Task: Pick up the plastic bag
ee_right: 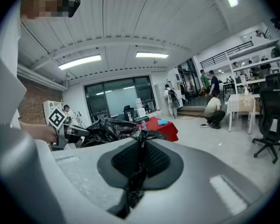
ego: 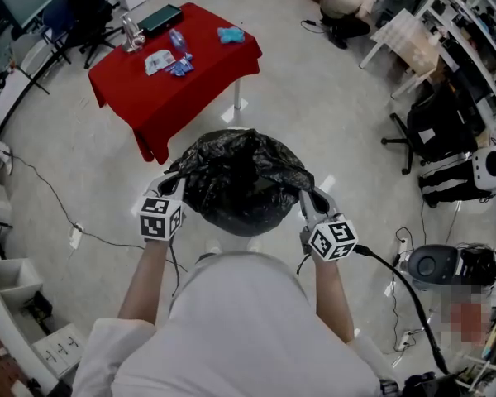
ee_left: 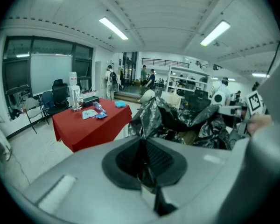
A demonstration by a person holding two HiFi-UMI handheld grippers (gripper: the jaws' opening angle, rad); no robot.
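A crumpled black plastic bag hangs between my two grippers, just in front of the person's body and off the floor. My left gripper is shut on the bag's left rim. In the left gripper view the film is pinched between the jaws of the left gripper, and the bag bulges beyond. My right gripper is shut on the right rim. The right gripper view shows a strip of the bag clamped in the right gripper.
A table with a red cloth stands ahead, carrying a bottle, a dark case and small blue items. Black office chairs and a round grey machine stand at the right. Cables run across the floor. A person crouches at the far right.
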